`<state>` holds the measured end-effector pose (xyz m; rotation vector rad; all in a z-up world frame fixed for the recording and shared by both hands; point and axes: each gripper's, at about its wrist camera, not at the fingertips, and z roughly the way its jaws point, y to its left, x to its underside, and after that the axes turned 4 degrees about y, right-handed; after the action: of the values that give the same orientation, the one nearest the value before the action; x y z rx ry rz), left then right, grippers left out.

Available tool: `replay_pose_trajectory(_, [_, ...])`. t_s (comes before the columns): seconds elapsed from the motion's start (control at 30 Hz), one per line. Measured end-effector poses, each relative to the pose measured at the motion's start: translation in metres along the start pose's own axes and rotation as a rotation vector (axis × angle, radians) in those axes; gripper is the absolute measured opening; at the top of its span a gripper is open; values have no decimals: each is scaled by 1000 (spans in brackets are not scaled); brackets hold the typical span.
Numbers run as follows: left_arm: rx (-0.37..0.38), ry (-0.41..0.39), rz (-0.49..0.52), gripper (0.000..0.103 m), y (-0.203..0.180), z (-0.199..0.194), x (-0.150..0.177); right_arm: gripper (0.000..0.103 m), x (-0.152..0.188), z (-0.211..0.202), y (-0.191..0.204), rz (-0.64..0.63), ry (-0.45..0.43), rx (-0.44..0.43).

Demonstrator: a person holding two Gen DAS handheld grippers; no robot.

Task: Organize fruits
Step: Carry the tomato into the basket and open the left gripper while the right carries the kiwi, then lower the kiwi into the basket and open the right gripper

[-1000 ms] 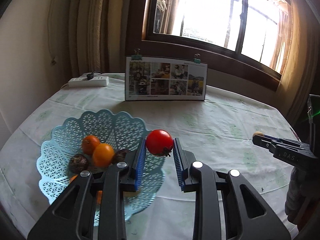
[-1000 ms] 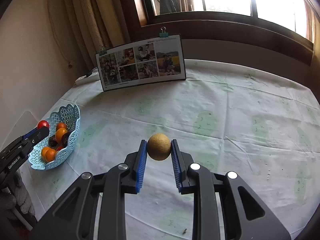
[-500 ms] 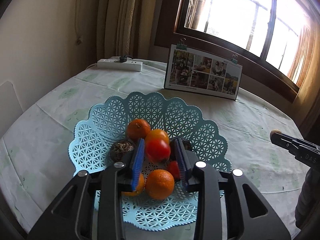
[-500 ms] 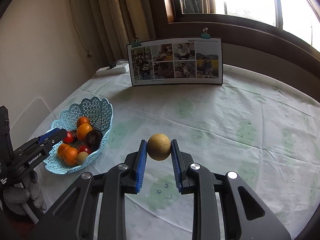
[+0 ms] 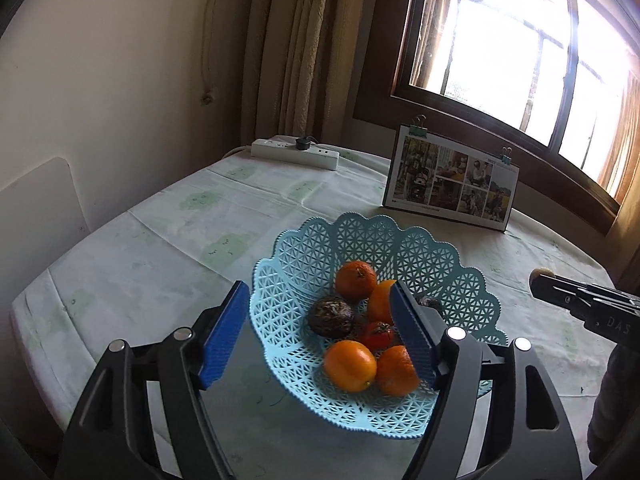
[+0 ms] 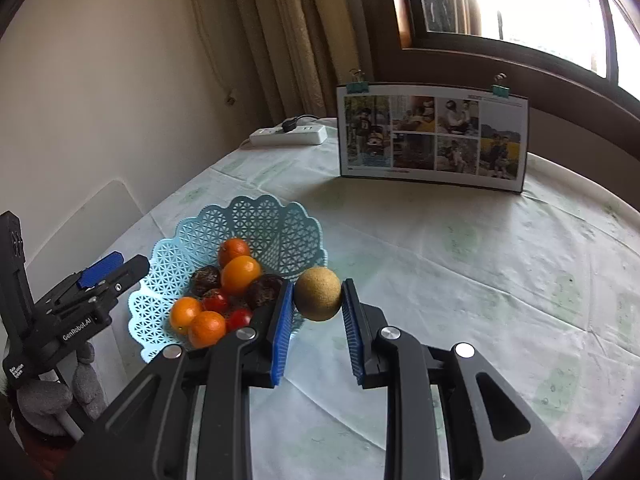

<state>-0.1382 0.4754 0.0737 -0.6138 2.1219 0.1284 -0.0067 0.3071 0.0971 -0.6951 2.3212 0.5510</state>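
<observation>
One tan round fruit (image 6: 318,294) sits clamped in the right gripper (image 6: 317,312), held level just beside the blue lattice basket (image 6: 276,220); let go short and it could clip the rim and roll off across the tablecloth (image 6: 460,264). Left gripper (image 5: 320,334) hovers over the basket's near edge, jaws wide apart, empty.

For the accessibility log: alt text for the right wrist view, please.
The right gripper holds a round tan fruit between its jaws, beside a light blue lattice basket of oranges and tomatoes. The left gripper is open at far left.
</observation>
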Motion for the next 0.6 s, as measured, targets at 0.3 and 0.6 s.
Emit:
replay_pose_trajectory(0.3, [-23, -4, -3, 78, 8, -6, 5, 24, -8, 27, 39, -55, 33, -71])
replay_pose_trajectory(0.6, [-21, 9, -13, 79, 10, -6, 10, 25, -10, 55, 60, -85, 76, -95])
